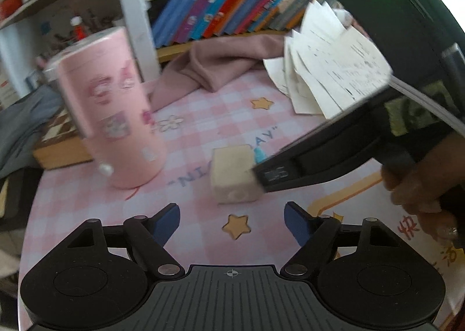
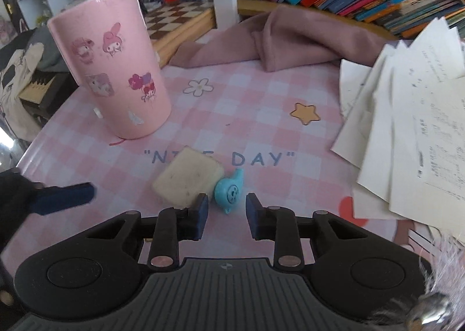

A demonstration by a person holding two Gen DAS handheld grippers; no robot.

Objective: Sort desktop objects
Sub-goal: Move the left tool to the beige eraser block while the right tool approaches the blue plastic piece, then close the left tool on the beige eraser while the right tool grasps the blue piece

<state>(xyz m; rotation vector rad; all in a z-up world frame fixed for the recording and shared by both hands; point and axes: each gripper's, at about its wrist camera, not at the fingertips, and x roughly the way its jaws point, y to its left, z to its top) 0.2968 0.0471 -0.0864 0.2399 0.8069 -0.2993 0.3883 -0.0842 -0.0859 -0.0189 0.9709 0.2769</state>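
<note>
Pink is everywhere on this desk, so I take the tall pink cup (image 1: 116,110) with its stickers as my landmark. It stands upright on the checked mat (image 2: 261,93) and, as far as I can see, has nothing in it, though its mouth is turned away from both cameras.

Sorting has barely started. The cream eraser block (image 1: 232,174) lies on the mat in front of the cup and to its right, not touching it. The small blue snail-shaped piece (image 2: 229,193) lies against the block's far side from the cup. Further right of the cup, well apart, the loose papers (image 2: 421,127) are fanned out untidily. Behind the cup to the right a pink cloth (image 2: 276,40) lies crumpled, and a chessboard box (image 2: 177,20) lies just behind it. All of that looks unsorted.

My right gripper (image 2: 226,209) is down over the blue piece, fingers drawn in narrow on either side of it. A sliver of mat shows at each pad, so I judge it not yet clamped, though the angle is poor. My left gripper (image 1: 232,220) hangs near the block with its fingers wide and nothing between them.

Left to do: seize the blue piece, then the block, then square the papers.
</note>
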